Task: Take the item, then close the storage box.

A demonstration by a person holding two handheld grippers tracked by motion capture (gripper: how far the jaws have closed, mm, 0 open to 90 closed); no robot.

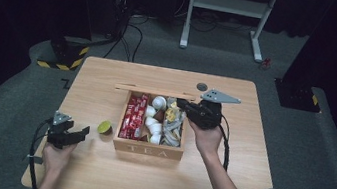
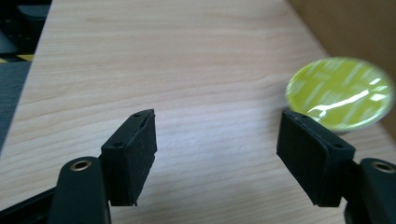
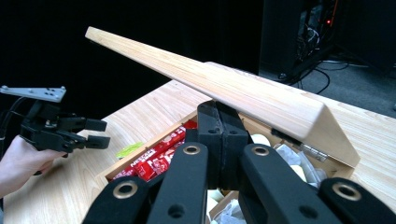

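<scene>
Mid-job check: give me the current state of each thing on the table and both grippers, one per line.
Tea box: open, filled with red packets, white capsules and pale sachets.
Lid: raised, with the right gripper's shut jaws against its underside.
Right gripper: shut, empty.
Left gripper: open, nothing between the jaws, pointing at the capsule.
Green capsule: on the table left of the box, foil top intact, untouched.

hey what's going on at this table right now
A person works with a hand-held gripper in each hand at a wooden table. The right hand-held gripper, jaws shut, props the lid of a wooden tea box open; the box holds red packets, white pods and sachets. The left hand-held gripper, jaws open with nothing between them, points at a lime-green capsule lying on the table just left of the box.
</scene>
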